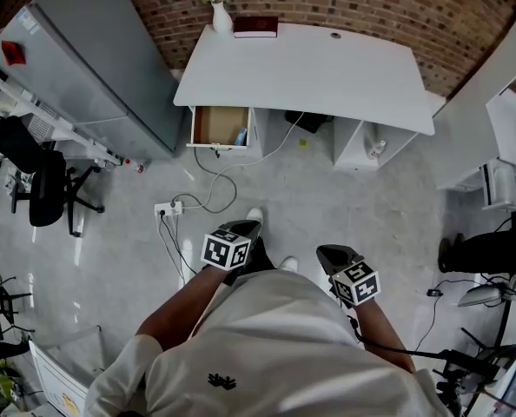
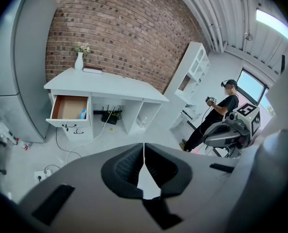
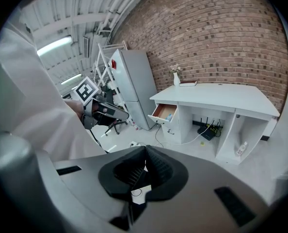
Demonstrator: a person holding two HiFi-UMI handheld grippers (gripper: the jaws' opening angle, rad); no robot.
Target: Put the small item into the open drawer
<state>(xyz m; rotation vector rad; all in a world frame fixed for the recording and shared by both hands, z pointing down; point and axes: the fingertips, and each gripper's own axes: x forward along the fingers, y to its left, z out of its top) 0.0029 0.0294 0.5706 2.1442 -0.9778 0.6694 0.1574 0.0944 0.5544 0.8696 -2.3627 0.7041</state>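
The white desk (image 1: 310,68) stands some way ahead of me, its left drawer (image 1: 219,126) pulled open. A small blue item (image 1: 241,135) lies inside the drawer at its right side; it also shows as a blue item (image 2: 83,114) in the left gripper view's drawer (image 2: 69,108) and as a blue item (image 3: 169,116) in the right gripper view. My left gripper (image 1: 248,226) (image 2: 144,147) is shut with nothing between its jaws. My right gripper (image 1: 327,252) (image 3: 145,149) is likewise shut and empty. Both hang near my body, far from the drawer.
A vase (image 1: 221,16) and a red book (image 1: 255,27) sit on the desk's back edge. A grey fridge (image 1: 93,50) stands left of the desk, an office chair (image 1: 41,181) farther left. A power strip (image 1: 169,208) with cables lies on the floor. Another person (image 2: 221,110) stands at right.
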